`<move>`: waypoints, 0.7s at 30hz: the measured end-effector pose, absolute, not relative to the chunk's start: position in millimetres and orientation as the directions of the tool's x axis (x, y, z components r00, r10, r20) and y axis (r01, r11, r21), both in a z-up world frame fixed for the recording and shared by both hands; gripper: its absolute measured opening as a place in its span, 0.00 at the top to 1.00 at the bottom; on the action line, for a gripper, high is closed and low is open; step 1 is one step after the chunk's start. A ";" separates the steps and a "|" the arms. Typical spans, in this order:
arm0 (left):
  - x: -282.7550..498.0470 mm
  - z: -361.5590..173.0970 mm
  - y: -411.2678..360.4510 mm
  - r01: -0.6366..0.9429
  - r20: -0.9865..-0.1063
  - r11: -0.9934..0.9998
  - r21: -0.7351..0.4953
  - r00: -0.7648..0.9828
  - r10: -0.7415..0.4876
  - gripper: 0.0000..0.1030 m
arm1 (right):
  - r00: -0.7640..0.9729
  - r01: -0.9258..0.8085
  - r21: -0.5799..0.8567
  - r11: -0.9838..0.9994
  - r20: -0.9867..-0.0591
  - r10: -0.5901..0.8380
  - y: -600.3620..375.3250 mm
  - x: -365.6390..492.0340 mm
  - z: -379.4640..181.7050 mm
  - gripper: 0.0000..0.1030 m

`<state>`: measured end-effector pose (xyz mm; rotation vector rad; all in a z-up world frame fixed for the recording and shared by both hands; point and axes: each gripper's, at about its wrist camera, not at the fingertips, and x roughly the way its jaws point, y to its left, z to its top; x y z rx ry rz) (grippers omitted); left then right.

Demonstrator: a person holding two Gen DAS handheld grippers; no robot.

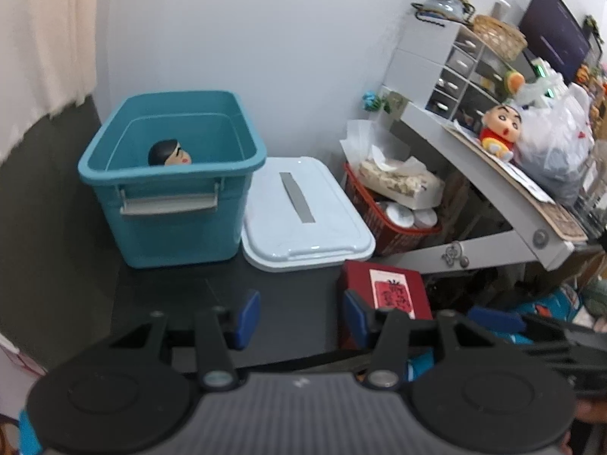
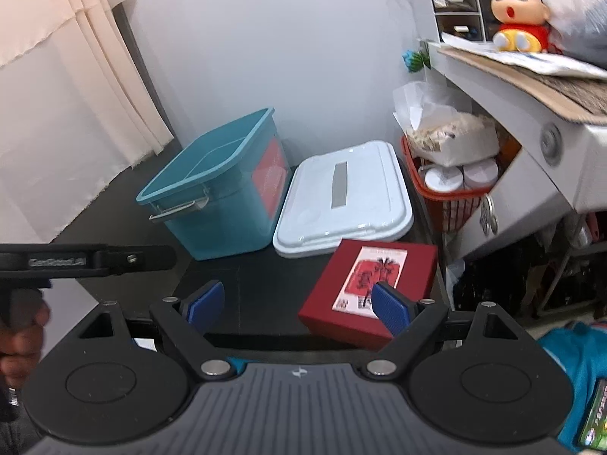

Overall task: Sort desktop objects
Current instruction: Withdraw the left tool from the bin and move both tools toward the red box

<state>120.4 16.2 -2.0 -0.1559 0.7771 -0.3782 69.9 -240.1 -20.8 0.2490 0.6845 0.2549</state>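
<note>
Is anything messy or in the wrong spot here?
The white lid lies on the table beside the open teal bin, not on it. The red box sits crooked near the table's edge.

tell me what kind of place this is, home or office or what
Most likely a cluttered home desk corner. A cartoon boy figurine sits on a white shelf beside small drawer units, with a monitor behind. On the dark desk stand a teal storage bin and a red box.

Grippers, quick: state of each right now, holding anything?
Left gripper: open, holding nothing, over the dark desk beside the red box.
Right gripper: open, holding nothing; one finger overlaps the red box in view.
</note>
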 end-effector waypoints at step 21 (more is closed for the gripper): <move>108.8 -45.9 -23.2 0.279 -0.674 0.907 -0.315 0.607 -0.420 0.49 | 0.734 -0.006 0.351 0.936 -0.634 0.242 -261.6 73.7 -29.8 0.12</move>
